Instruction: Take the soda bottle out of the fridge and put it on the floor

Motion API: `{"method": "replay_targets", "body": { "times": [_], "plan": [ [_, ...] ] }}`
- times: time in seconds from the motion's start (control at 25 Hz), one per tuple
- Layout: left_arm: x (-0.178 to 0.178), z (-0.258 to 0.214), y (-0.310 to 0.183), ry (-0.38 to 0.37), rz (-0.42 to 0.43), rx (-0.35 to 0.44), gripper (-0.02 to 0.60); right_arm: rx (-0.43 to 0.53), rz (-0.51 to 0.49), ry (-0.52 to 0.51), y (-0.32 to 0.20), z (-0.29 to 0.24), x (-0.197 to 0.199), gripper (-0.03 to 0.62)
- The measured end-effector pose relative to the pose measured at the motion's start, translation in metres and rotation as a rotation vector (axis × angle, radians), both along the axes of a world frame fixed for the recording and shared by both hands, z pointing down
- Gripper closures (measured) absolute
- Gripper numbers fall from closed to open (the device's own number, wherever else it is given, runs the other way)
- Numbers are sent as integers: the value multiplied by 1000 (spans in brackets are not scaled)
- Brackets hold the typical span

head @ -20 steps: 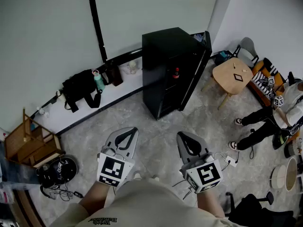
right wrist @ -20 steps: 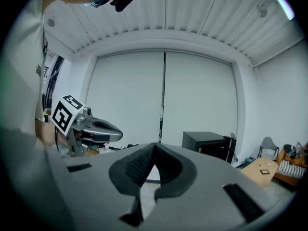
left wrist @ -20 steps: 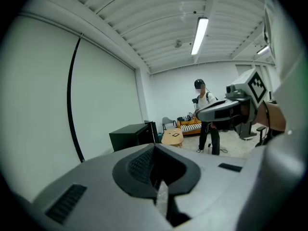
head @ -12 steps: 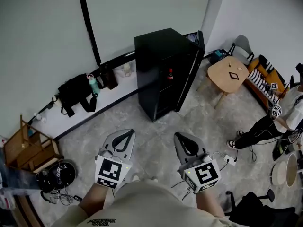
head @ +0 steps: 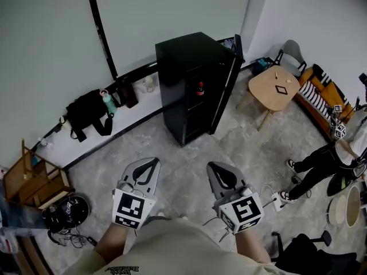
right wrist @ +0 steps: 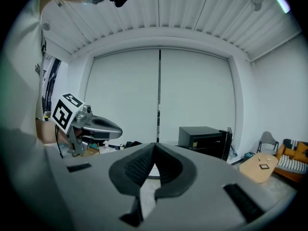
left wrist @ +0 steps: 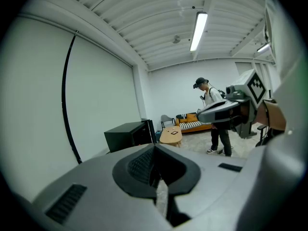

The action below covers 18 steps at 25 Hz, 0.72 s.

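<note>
Fridge (head: 183, 67): black, at 12 o'clock across the floor (head: 189, 153), well apart from both grippers.
Door (head: 227, 80): stands open on the fridge's right side, so the shelves show.
Bottle (head: 200, 88): inside the fridge on an upper shelf, upright, dark with a red top; too small to tell more.
Left gripper (head: 151, 164): jaws pressed together with nothing between them, held low at 11 o'clock and pointing toward the fridge.
Right gripper (head: 217, 167): jaws likewise closed and empty, at 1 o'clock, level with the left one.
Done: only the open door counts for the task, as far as the views show; the bottle is untouched.
Left to do: I judge nearly all of it, namely walking up to the fridge, spreading one pair of jaws, clamping the bottle, drawing it out past the door and standing it on the floor.
Landing spot: the grey floor between grippers and fridge looks bare enough for it.
Around: a round table (head: 277, 89) at 2 o'clock, a black bag (head: 86, 110) at 10 o'clock by the wall, a seated person (head: 330, 156) at 3 o'clock.
</note>
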<state>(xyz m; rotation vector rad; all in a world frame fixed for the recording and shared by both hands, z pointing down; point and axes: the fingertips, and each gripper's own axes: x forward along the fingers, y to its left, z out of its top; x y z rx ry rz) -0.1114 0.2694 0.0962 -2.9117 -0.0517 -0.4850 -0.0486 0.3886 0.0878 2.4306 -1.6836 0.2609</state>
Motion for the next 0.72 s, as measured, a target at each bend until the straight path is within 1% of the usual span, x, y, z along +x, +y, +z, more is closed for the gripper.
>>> {"method": "replay_targets", "body": {
  "times": [0.2,0.4,0.72],
  "plan": [
    [9,4,6,6,-19,13,578,-4,-14,3,8,9,10,597],
    [20,9,11,3,-28,2,577,-8,-13,0,16,14,23,597],
    [56,26,-5,6,-2,-12,578,-34,-10,5,-7,31,54,597]
  ]
}}
